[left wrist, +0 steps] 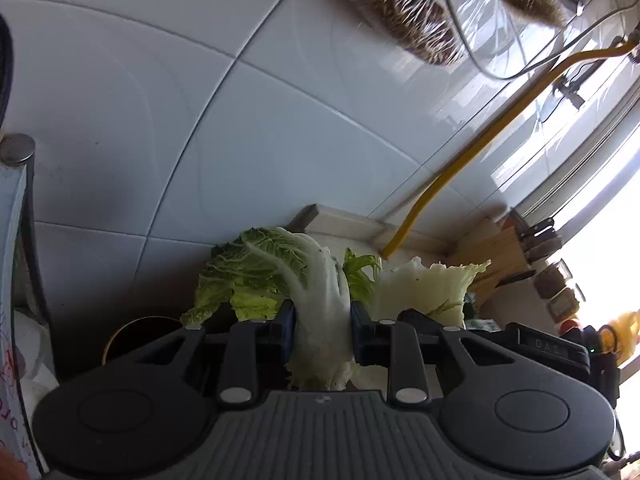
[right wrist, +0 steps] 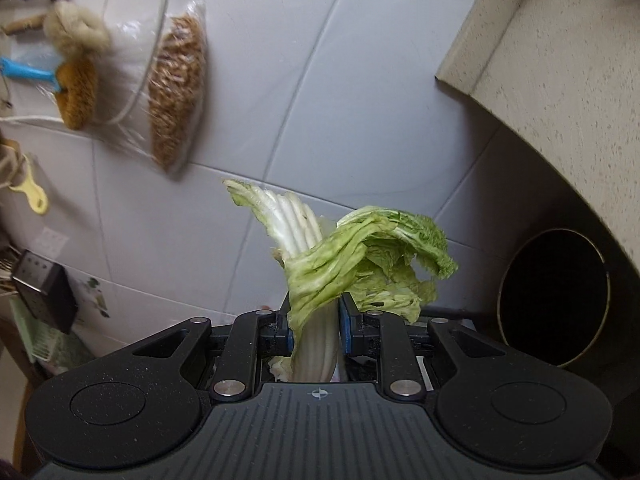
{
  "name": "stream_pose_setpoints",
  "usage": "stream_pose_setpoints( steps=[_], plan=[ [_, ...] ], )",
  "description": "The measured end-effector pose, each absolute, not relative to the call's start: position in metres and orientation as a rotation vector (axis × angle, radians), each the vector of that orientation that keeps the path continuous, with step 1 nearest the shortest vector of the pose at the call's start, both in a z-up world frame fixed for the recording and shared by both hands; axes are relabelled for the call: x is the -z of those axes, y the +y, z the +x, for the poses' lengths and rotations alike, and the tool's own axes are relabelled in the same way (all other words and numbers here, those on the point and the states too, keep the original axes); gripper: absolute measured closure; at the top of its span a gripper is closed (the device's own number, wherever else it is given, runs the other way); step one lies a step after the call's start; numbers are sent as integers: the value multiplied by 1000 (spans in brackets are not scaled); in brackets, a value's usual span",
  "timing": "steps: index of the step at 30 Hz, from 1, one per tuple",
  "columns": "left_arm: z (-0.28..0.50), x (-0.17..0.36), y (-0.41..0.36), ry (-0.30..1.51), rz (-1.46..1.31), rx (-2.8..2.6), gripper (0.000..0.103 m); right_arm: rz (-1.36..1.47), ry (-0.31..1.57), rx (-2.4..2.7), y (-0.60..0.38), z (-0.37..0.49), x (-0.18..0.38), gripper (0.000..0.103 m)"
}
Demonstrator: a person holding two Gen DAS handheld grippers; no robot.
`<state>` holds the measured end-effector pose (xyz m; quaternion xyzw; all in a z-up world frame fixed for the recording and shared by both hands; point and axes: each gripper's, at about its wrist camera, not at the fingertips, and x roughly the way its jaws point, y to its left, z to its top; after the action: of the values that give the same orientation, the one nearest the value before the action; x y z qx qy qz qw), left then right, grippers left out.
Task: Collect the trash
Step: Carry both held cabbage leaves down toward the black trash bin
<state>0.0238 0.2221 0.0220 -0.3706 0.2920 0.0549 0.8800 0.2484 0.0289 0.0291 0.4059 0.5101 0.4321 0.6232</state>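
The left gripper (left wrist: 322, 330) is clamped on a napa cabbage leaf (left wrist: 320, 280) before the tiled wall (left wrist: 240, 120), a yellow hose (left wrist: 480, 148) showing only here. The right gripper (right wrist: 314, 330) pinches a wilted cabbage leaf (right wrist: 344, 256); only its view shows the dark round bin (right wrist: 554, 298) below the stone counter (right wrist: 560, 60).

Right tongs (right wrist: 314, 328) face bare wall tile (right wrist: 340, 100), open room ahead; the table (right wrist: 560, 80) edge juts in at right, above the dark round bin mouth (right wrist: 554, 300), unblocked. Hanging bag (right wrist: 176, 88) and brushes (right wrist: 76, 92) crowd the left
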Motion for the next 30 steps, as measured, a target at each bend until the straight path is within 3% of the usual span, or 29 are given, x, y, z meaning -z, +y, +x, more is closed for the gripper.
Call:
stream_pose_setpoints(
  steps=[30],
  plan=[
    [77, 95, 210, 873, -711, -267, 79, 829, 1395, -715, 69, 255, 83, 76]
  ],
)
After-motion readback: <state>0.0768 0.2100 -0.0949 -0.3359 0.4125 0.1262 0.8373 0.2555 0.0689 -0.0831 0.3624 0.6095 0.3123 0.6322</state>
